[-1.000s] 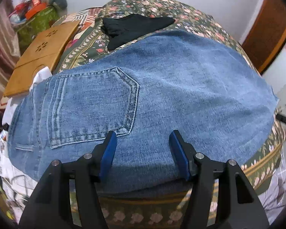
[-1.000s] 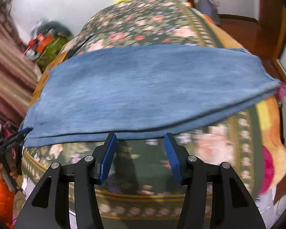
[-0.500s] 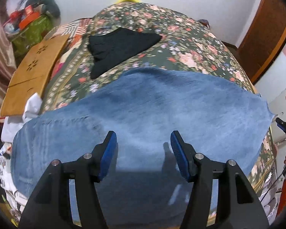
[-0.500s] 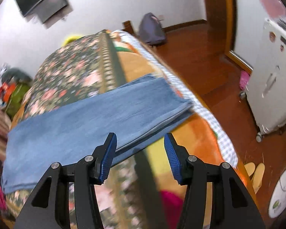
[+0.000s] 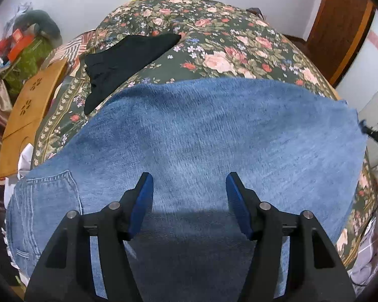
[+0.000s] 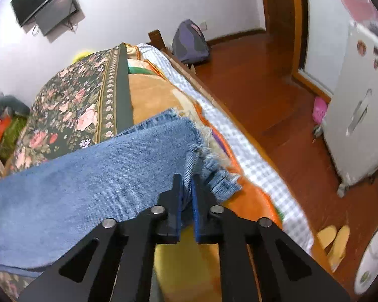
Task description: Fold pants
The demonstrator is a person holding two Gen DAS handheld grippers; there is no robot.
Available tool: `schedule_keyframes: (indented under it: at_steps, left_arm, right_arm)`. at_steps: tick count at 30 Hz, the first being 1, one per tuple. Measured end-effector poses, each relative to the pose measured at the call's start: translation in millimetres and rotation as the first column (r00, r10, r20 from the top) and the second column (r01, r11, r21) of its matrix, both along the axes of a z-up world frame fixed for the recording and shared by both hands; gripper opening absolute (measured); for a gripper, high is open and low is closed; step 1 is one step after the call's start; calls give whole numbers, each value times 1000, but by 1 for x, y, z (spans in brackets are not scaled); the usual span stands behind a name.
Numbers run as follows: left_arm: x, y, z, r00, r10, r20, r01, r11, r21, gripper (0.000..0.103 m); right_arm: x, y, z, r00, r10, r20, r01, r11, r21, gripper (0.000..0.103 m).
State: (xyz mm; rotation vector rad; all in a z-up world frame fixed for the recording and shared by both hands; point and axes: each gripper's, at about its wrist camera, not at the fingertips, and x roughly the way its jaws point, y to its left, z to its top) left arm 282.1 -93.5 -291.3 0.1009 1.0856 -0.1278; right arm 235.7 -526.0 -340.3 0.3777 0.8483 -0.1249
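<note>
- Jeans point(image 5: 214, 136) spread flat across floral bedspread point(image 5: 221, 40).
- Right gripper point(image 6: 186, 188) pinched on frayed leg hem point(image 6: 201, 156) near bed edge.
- Left gripper point(image 5: 189, 196) spread wide above denim, holding nothing.

The jeans point(image 5: 214, 138) are mid-blue denim with paler stitching on the back pocket point(image 5: 53, 196). The bedspread point(image 5: 214, 37) is dark green with pink roses and a tan border. A black garment point(image 5: 123, 52) lies far left. The gripper pads point(image 5: 141, 201) are blue on black arms.
</note>
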Motion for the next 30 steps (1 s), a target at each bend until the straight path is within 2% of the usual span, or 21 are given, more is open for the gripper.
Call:
schedule_keyframes:
  at_steps: [1, 4, 9, 11, 16, 18, 19, 23, 27, 30]
  left_arm:
    - [-1, 1, 0, 1000, -2, -5, 2, 1000, 0, 61]
    - [-6, 3, -1, 1000, 0, -20, 0, 1000, -4, 64]
    - [-16, 6, -5, 1000, 18, -3, -18, 1000, -2, 70]
    - [-16, 5, -4, 1000, 15, -5, -15, 1000, 4, 70]
    - [-10, 5, 3, 999, 30, -14, -30, 999, -15, 69]
    - [-8, 1, 9, 1000, 31, 6, -31, 999, -28, 69]
    - [-7, -2, 13, 999, 27, 19, -26, 999, -30, 69]
    - [-3, -20, 26, 998, -6, 63, 9, 999, -35, 70]
    - [3, -38, 30, 997, -43, 70, 46, 998, -44, 70]
    - [7, -50, 26, 996, -64, 65, 67, 997, -46, 70]
  right_arm:
    - [-4, 0, 6, 1000, -3, 22, 4, 999, -33, 4]
    - [-8, -7, 12, 999, -17, 45, 19, 999, -42, 4]
    - [2, -7, -15, 999, -5, -40, 5, 1000, -10, 4]
    - [-2, -11, -14, 999, -14, -35, 15, 1000, 13, 4]
    - [-17, -23, 5, 998, -48, -27, 50, 996, 69, 23]
    - [-23, -24, 8, 998, -61, -17, 62, 994, 94, 43]
    - [-28, -24, 8, 998, -70, -9, 70, 991, 112, 45]
    - [-27, -18, -3, 997, -77, -22, 80, 978, 191, 46]
    - [-19, -17, -22, 995, -89, -54, 100, 960, 263, 46]
    - [-15, -18, -27, 994, -97, -39, 105, 952, 288, 47]
